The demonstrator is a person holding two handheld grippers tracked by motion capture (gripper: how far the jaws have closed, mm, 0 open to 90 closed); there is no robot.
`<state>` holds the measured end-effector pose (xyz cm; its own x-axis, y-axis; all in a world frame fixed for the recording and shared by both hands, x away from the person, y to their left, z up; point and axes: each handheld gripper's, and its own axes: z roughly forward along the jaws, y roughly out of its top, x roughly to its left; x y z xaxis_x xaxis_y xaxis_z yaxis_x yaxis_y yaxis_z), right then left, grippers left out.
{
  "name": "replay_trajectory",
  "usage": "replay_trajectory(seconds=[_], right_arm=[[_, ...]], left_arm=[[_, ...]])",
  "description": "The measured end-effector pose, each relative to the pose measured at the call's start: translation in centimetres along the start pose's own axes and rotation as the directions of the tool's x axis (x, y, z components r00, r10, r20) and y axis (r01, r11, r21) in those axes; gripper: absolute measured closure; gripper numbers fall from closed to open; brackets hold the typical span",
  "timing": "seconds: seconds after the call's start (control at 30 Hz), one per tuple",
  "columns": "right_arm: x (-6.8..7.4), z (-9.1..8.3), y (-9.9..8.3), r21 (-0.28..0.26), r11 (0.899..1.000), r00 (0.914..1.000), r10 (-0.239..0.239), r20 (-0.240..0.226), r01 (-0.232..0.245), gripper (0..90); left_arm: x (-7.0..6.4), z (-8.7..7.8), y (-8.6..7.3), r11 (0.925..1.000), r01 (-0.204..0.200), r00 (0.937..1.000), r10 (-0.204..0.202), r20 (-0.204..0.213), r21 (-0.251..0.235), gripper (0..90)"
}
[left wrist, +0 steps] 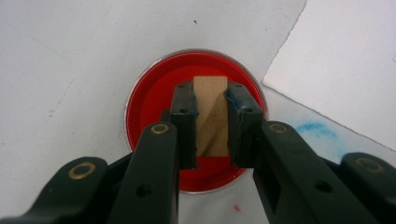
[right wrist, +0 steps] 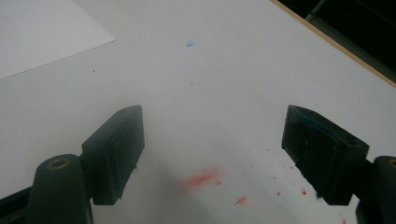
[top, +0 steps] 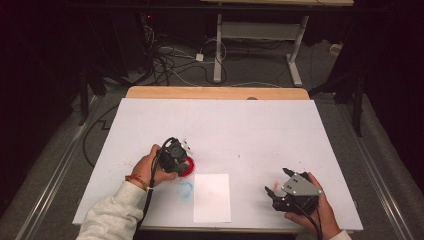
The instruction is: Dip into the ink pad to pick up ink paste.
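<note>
Left gripper (left wrist: 211,122) fingers clamped on wooden block (left wrist: 211,112) over red dish (left wrist: 154,100) (rigid, light; side grip suits). Right gripper (right wrist: 212,154) fingers apart above worktop (right wrist: 224,74).

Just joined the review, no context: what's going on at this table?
A person works with a gripper in each hand. The left gripper is shut on a small wooden block and holds it over a round dish of red ink, beside a white sheet of paper. Whether the block touches the ink cannot be told. The right gripper is open, holding nothing, low over the white table cover, which carries red and blue smudges.
</note>
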<state>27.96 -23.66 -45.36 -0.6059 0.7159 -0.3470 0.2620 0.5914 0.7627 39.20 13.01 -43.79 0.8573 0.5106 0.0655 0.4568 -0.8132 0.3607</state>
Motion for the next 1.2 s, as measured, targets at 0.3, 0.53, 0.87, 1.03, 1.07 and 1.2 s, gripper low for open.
replay_trajectory(seconds=[0.3,0.53,0.87,1.03,1.07,1.2], right_arm=[[0.08,0.04,0.08,0.001,1.000,1.0000,-0.001,0.001,0.001,21.7],[0.02,0.05,0.05,-0.001,1.000,1.0000,-0.001,0.000,0.001,21.7],[0.07,0.04,0.05,0.001,1.000,1.0000,0.000,-0.001,0.000,21.7],[-0.05,-0.04,0.02,-0.002,1.000,1.0000,0.005,0.001,-0.005,21.7],[-0.06,-0.04,0.01,-0.002,1.000,1.0000,0.003,0.000,-0.003,21.7],[-0.11,-0.06,-0.01,-0.002,1.000,1.0000,0.004,0.000,-0.004,21.7]], left_arm=[[0.39,0.03,-0.18,0.9999,0.007,0.9996,-0.006,0.026,-0.012,73.5],[0.38,0.03,-0.10,0.9999,0.009,0.9996,-0.009,0.025,-0.006,73.4],[0.29,-0.06,-0.05,0.9999,0.011,0.9998,-0.011,0.018,-0.006,73.4],[0.25,-0.22,0.07,1.0000,-0.002,0.9999,0.002,0.013,-0.002,73.4],[0.25,-0.26,0.11,1.0000,-0.003,0.9999,0.003,0.012,0.000,73.4],[0.39,-0.94,0.03,0.9994,0.003,0.9999,-0.002,0.013,-0.036,73.4]])
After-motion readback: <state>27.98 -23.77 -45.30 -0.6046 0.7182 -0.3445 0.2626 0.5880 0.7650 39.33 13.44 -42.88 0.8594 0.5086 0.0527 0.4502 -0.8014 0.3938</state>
